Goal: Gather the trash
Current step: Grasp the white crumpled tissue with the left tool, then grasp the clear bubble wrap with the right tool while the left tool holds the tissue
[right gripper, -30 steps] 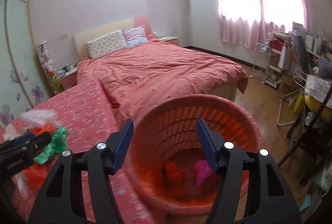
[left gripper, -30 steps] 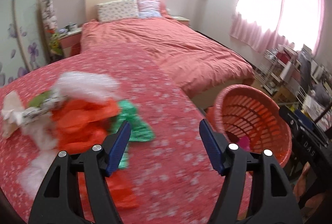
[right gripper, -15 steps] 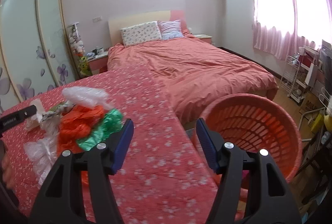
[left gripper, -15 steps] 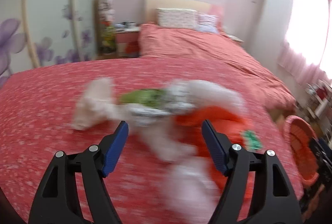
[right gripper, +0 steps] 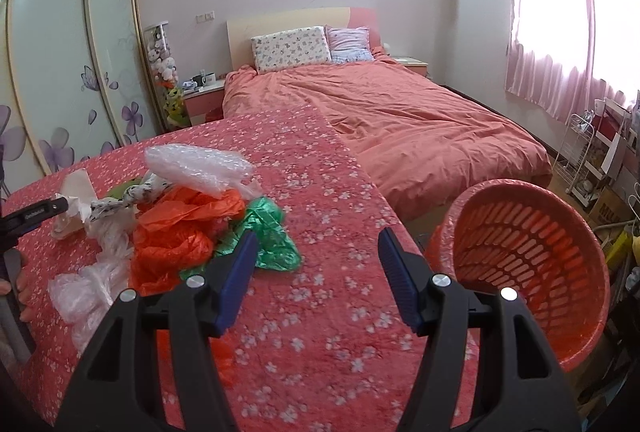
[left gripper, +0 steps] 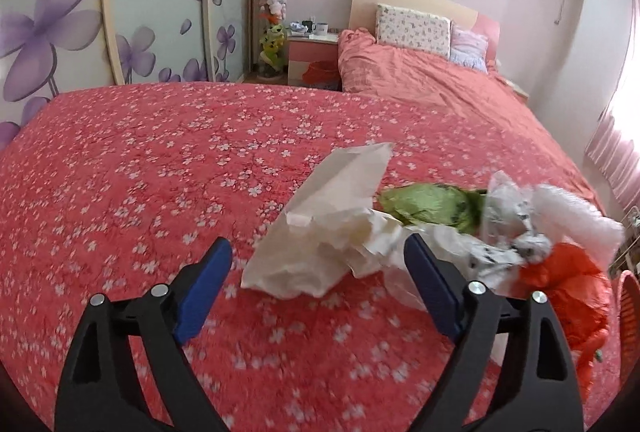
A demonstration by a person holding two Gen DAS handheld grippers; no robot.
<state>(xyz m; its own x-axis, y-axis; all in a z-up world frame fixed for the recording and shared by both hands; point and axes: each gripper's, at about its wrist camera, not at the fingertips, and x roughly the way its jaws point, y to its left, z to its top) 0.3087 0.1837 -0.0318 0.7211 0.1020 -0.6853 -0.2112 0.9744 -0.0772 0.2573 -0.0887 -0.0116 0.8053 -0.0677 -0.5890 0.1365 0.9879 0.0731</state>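
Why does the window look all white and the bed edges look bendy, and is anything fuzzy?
Right wrist view: sunlight through the pink curtains washes the window out to white; the fisheye lens bows the wardrobe doors. Left wrist view: the same lens curves the flowered cover, and the orange bag and bubble wrap at the right look smeared, while the white paper is clearer.

Right gripper hangs open between green bag and orange basket
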